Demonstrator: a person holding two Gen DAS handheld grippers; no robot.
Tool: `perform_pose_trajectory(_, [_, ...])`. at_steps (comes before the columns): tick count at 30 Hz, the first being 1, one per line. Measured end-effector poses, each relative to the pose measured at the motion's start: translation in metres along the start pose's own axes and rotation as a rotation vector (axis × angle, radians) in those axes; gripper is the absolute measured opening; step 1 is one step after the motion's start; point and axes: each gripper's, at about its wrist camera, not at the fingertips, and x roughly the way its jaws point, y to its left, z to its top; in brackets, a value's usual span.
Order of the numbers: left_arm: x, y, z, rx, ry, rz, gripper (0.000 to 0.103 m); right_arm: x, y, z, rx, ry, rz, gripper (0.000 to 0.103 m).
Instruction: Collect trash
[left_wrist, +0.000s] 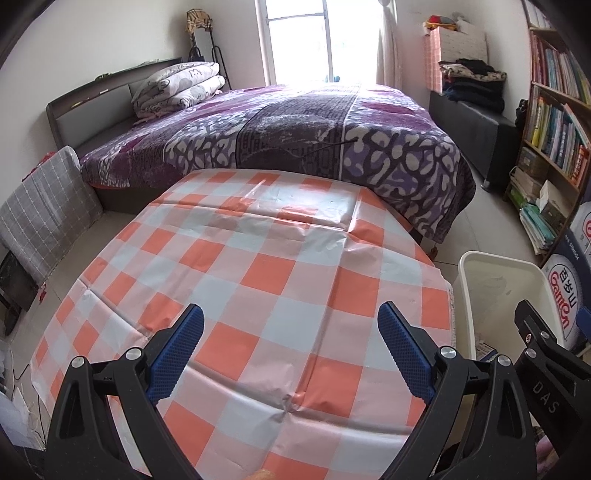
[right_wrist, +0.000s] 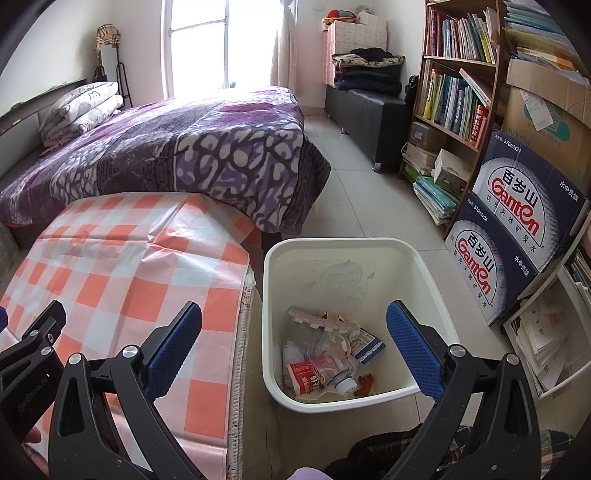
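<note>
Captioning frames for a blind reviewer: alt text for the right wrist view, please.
The open right tool hangs above a white bin holding wrappers and a bottle, beside a checked table and a bed.

right of the right claw, two stacked dark-blue water cartons each read "百岁山 ganten" and "570ml×24". right of the left claw, the other gripper's black arm carries "das".
</note>
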Motion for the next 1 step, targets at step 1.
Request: perform_pose_trajectory(1, [-0.0005,0.0006,0.0001,-0.003,-0.001,0.001,0.092,-0.0002,0.0,-0.0002,0.0,0.0,0.0,0.096])
